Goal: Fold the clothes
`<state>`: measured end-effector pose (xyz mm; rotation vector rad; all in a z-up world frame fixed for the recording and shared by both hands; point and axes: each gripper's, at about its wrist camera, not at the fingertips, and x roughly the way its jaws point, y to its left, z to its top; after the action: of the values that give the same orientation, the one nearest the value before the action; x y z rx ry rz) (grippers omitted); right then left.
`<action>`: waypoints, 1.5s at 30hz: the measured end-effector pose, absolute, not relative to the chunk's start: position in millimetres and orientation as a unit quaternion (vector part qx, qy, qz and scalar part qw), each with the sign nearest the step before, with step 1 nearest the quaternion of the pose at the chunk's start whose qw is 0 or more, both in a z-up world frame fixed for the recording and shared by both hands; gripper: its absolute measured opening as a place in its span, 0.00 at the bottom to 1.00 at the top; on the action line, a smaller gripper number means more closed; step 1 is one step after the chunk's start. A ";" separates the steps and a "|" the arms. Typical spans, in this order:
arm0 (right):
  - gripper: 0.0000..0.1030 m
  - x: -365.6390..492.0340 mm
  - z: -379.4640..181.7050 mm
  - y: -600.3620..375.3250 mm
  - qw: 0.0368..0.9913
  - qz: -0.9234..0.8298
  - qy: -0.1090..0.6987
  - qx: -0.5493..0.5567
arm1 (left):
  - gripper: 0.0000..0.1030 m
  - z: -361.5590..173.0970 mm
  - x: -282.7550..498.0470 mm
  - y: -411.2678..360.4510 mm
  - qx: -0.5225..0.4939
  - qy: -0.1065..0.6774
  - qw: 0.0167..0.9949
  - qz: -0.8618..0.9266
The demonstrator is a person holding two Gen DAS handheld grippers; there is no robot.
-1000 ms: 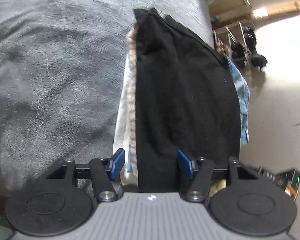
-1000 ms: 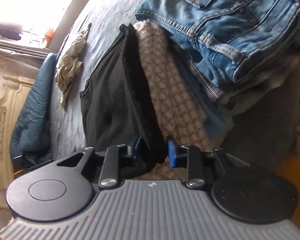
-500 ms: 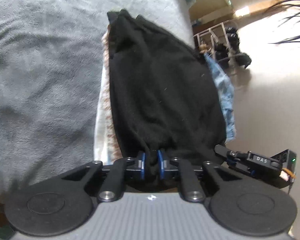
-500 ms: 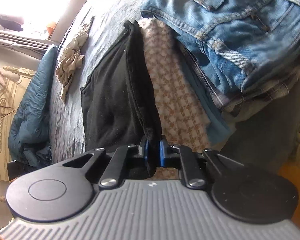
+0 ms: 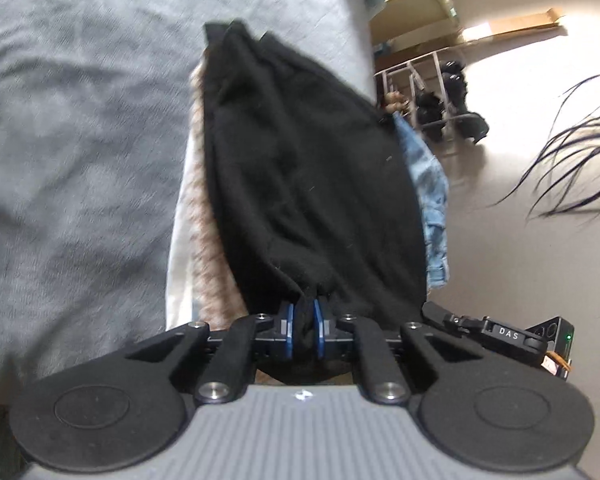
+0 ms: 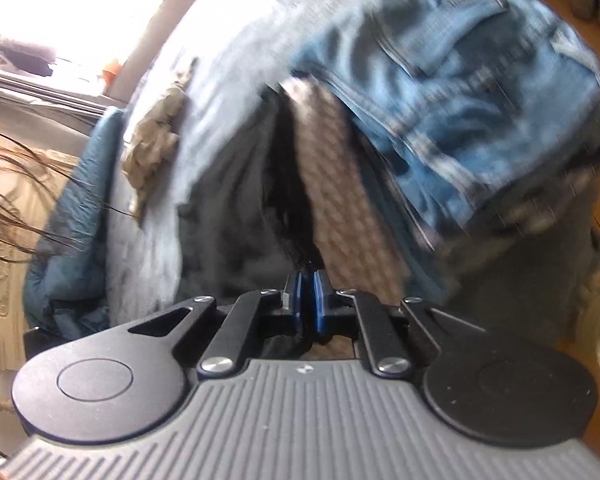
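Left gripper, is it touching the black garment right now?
Touching. The left wrist view shows the left gripper with both blue pads pinched on a bunched edge of the black garment.

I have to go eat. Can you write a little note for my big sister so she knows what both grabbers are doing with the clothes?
Left gripper: shut on the near edge of the black garment.
Right gripper: shut on another edge of that garment.
The garment lies on a checked cloth on the grey bed cover, beside folded jeans.
Done: both edges gripped.
Left: lift, fold it over and probably stack it.
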<state>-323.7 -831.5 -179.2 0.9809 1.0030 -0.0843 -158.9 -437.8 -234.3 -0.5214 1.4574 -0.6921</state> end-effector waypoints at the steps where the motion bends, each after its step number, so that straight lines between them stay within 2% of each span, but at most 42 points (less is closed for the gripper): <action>1: 0.05 -325.6 -182.0 -831.1 0.761 -0.041 0.462 0.453 | 0.11 -235.1 -159.8 -436.1 -0.229 0.645 0.662 -0.305; 4: 0.10 -330.0 -184.2 -834.1 0.756 -0.028 0.445 0.479 | 0.12 -237.1 -161.5 -434.1 -0.222 0.648 0.662 -0.306; 5: 0.15 -329.8 -186.0 -835.5 0.752 -0.029 0.443 0.487 | 0.12 -237.8 -161.6 -434.9 -0.219 0.648 0.661 -0.307; 6: 0.21 -329.1 -188.2 -836.7 0.747 -0.031 0.443 0.495 | 0.12 -238.4 -161.3 -435.8 -0.217 0.649 0.661 -0.309; 7: 0.36 -329.1 -190.6 -838.2 0.744 -0.036 0.442 0.500 | 0.12 -238.3 -160.9 -436.0 -0.215 0.650 0.660 -0.310; 8: 0.46 -328.9 -193.1 -838.7 0.743 -0.039 0.441 0.501 | 0.12 -237.7 -160.7 -435.6 -0.215 0.650 0.659 -0.311; 9: 0.49 -328.2 -196.4 -838.1 0.742 -0.038 0.442 0.502 | 0.12 -237.3 -160.5 -435.5 -0.215 0.651 0.658 -0.311; 13: 0.48 -322.6 -208.5 -831.2 0.730 -0.022 0.450 0.515 | 0.12 -237.4 -161.4 -437.1 -0.208 0.652 0.659 -0.312; 14: 0.38 -320.9 -210.7 -828.5 0.727 -0.015 0.451 0.517 | 0.12 -236.5 -161.4 -436.9 -0.209 0.652 0.659 -0.312; 16: 0.09 -315.7 -208.5 -820.1 0.733 -0.009 0.465 0.497 | 0.11 -232.6 -161.6 -436.2 -0.215 0.648 0.659 -0.315; 21: 0.07 -321.1 -178.3 -817.9 0.771 -0.016 0.442 0.458 | 0.11 -221.1 -161.8 -433.5 -0.223 0.626 0.666 -0.340; 28: 0.07 -315.6 -195.6 -812.9 0.761 -0.028 0.480 0.436 | 0.11 -238.6 -165.4 -430.3 -0.198 0.650 0.656 -0.327; 30: 0.07 -313.3 -197.0 -811.4 0.763 -0.031 0.485 0.425 | 0.16 -240.3 -167.8 -429.1 -0.190 0.659 0.652 -0.325; 32: 0.12 -311.1 -197.1 -810.4 0.764 -0.037 0.494 0.414 | 0.25 -241.2 -169.6 -425.1 -0.183 0.665 0.651 -0.317; 36: 0.21 -315.1 -182.9 -813.2 0.764 -0.066 0.509 0.391 | 0.26 -225.4 -169.7 -413.9 -0.163 0.657 0.672 -0.300; 39: 0.22 -320.4 -156.6 -812.0 0.784 -0.094 0.509 0.343 | 0.28 -202.5 -164.5 -410.5 -0.139 0.630 0.708 -0.286; 41: 0.23 -319.4 -136.9 -807.7 0.804 -0.096 0.499 0.309 | 0.36 -187.2 -159.6 -414.8 -0.131 0.611 0.725 -0.291; 45: 0.23 -283.3 -116.1 -780.2 0.847 -0.029 0.478 0.229 | 0.40 -173.4 -147.2 -452.3 -0.100 0.601 0.728 -0.315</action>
<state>-283.3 -780.2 -116.1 0.4819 1.0085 -0.0609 -147.2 -452.3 -173.4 -0.2214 1.3240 -0.6943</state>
